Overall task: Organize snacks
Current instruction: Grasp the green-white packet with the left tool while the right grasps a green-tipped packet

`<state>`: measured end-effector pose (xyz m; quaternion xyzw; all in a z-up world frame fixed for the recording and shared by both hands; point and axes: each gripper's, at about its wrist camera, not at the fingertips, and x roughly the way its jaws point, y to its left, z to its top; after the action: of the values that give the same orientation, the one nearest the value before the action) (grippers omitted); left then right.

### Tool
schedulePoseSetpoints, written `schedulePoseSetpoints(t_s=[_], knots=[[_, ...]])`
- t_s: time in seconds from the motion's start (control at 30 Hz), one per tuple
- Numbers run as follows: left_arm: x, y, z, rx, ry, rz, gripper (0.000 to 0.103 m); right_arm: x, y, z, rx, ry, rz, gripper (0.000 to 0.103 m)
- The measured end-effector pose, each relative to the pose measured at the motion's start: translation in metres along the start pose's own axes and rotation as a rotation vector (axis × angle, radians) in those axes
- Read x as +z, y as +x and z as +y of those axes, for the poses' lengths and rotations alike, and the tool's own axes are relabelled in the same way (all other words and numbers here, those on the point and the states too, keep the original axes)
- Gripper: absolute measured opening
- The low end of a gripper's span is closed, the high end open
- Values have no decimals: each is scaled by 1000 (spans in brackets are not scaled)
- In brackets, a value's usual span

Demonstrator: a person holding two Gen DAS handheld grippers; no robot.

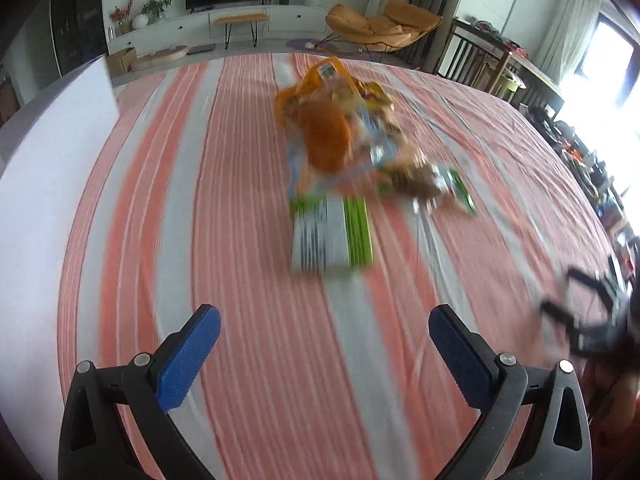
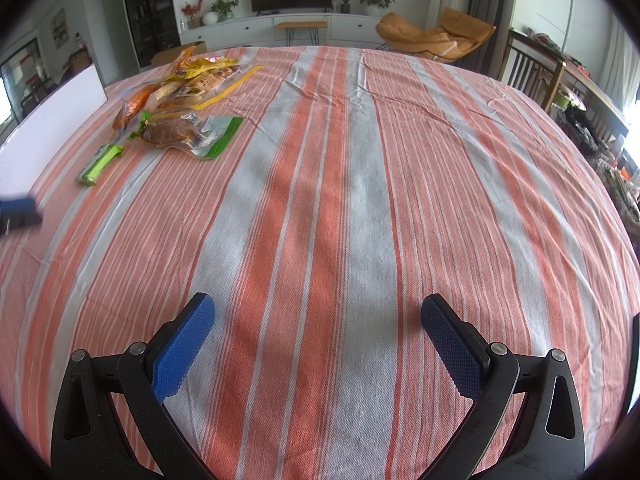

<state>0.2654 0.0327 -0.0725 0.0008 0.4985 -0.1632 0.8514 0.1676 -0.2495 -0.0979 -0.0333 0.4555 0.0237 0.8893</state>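
Note:
A pile of snack packets (image 1: pixel 340 132) lies on the striped cloth, blurred in the left wrist view. A green and white packet (image 1: pixel 332 236) lies nearest my left gripper (image 1: pixel 324 324), which is open and empty, short of it. In the right wrist view the pile (image 2: pixel 188 88) is far left, with a green-edged meat packet (image 2: pixel 192 132) and a thin green bar (image 2: pixel 98 166) in front. My right gripper (image 2: pixel 318 312) is open and empty over bare cloth. The left gripper's blue finger (image 2: pixel 18 208) shows at the left edge.
A white box (image 1: pixel 48 168) stands along the left side of the table; it also shows in the right wrist view (image 2: pixel 48 136). The orange and grey striped cloth (image 2: pixel 340 200) covers the table. Chairs and a side table stand at the right.

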Motion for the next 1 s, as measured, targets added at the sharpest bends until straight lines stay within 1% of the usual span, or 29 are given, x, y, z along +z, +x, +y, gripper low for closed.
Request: schedulePoseSetpoints(t_s=[0.07, 0.1, 0.13, 0.17, 0.2, 0.23, 0.3, 0.37, 0.43, 0.5, 0.57, 0.63, 0.67, 0.7, 0.73, 0.8, 0.83, 0.9, 0.93, 1.0], knots=[[18, 19, -3, 18, 0, 31, 103, 0, 0, 0, 0, 0, 0, 103], [21, 27, -6, 30, -1, 48, 98, 0, 0, 0, 0, 0, 0, 103], [25, 39, -8, 44, -1, 72, 92, 0, 0, 0, 0, 0, 0, 103], [27, 45, -12, 76, 11, 72, 84, 0, 0, 0, 0, 0, 0, 103], [27, 46, -20, 121, 56, 35, 60, 0, 0, 0, 0, 0, 0, 103], [25, 44, -24, 142, 79, 6, 48, 0, 0, 0, 0, 0, 0, 103], [19, 40, -22, 99, 47, -12, 48, 0, 0, 0, 0, 0, 0, 103], [4, 31, -16, 88, 17, -19, 48, 0, 0, 0, 0, 0, 0, 103], [-23, 15, -8, 102, 7, -13, 48, 0, 0, 0, 0, 0, 0, 103], [-54, -4, 4, 143, -2, -21, 48, 0, 0, 0, 0, 0, 0, 103], [-71, -14, 14, 162, -19, -24, 49, 0, 0, 0, 0, 0, 0, 103], [-84, -21, 23, 180, -17, -48, 65, 0, 0, 0, 0, 0, 0, 103], [-87, -20, 26, 201, -9, -50, 87, 0, 0, 0, -1, -1, 0, 103], [-90, -18, 28, 235, -8, -67, 100, 0, 0, 0, -1, 0, 0, 103], [-92, -17, 31, 249, -12, -79, 102, 0, 0, 0, -2, 0, 1, 103], [-94, -14, 39, 206, -53, -99, 103, 2, 1, 1, 19, -19, 12, 103], [-94, -13, 40, 211, -59, -108, 103, 6, 3, 4, 45, -50, 35, 103], [-92, -10, 40, 220, -52, -105, 103, 25, 6, 16, 153, -151, 84, 101], [-90, -10, 42, 217, -54, -105, 103, 37, 5, 23, 187, -194, 76, 101], [-88, -10, 43, 215, -55, -105, 103, 75, 0, 43, 245, -303, 9, 102]])
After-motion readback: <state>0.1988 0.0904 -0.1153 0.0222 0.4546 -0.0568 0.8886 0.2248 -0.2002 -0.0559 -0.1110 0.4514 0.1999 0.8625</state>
